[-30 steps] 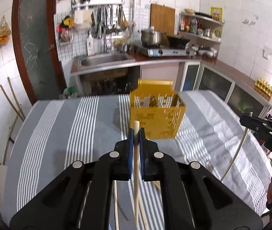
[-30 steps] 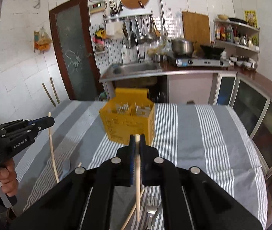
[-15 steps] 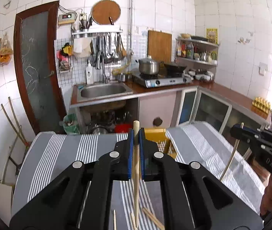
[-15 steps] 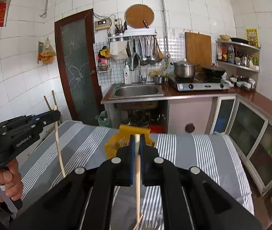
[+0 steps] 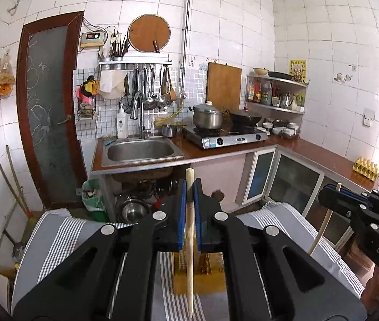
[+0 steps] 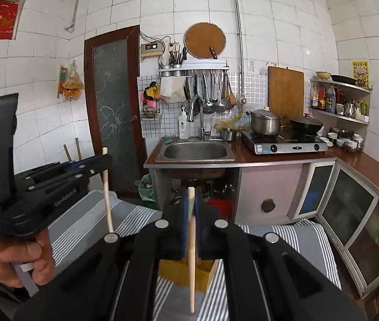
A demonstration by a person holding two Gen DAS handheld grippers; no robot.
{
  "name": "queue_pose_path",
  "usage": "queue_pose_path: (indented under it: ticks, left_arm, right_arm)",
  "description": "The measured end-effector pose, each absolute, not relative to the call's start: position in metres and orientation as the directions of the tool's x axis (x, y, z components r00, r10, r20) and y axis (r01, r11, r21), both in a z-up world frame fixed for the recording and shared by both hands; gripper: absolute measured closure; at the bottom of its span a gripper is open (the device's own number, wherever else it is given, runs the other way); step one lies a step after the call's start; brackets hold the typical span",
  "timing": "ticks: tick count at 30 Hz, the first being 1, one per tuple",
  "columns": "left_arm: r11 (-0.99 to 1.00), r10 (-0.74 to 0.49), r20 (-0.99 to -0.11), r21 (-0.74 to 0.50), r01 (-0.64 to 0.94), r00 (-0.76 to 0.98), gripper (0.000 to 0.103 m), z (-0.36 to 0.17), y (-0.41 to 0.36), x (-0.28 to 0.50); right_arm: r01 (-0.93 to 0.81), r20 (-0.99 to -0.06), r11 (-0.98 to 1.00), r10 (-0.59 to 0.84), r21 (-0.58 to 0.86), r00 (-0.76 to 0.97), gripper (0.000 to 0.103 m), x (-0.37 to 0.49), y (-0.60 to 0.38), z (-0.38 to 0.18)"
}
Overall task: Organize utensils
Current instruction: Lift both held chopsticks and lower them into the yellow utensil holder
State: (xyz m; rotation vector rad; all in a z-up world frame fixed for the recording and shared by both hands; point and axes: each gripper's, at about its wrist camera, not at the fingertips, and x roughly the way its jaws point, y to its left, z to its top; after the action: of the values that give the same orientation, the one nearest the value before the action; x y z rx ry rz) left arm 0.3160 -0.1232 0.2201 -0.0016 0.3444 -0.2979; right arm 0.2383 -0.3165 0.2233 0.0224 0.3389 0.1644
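Between the blue pads of the left gripper [image 5: 190, 187] a pale wooden chopstick [image 5: 189, 254] is clamped near its blunt top, a short stub standing above the fingers and the long tapering rest hanging down below them, close to upright. The right gripper [image 6: 191, 195] is pinched in the same way on a second chopstick [image 6: 191, 262], again high up, its thin end hanging below the fingers at a slight tilt. I would judge these sticks very light, stiff and rather smooth, so a hold so near one end leaves a long free length that can swing or twist in the pads; a grip a little lower, flat across the thick part, would steady them, and firm pressure should do no harm. Just beyond and below each pair of fingers sits the yellow slotted utensil basket [image 5: 211, 278], largely hidden behind the gripper bodies, on a table with a grey striped cloth [image 5: 55, 238]. Whether either tip is over the basket's opening I cannot tell. Further out, past the table's far edge, are the steel sink [image 5: 141, 152] and the gas stove [image 5: 229, 136].
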Motion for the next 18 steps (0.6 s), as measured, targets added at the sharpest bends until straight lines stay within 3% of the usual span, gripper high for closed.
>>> queue_pose_path:
  ticks: [18]
  left_arm:
    - [0.950,-0.306,-0.327,-0.051,0.307,0.894,0.099,0.187,-0.158,0.409]
  right_arm:
    - [-0.161,-0.341,0.986,0.168,0.049,0.925,0.098,0.336,-0.315,0.200]
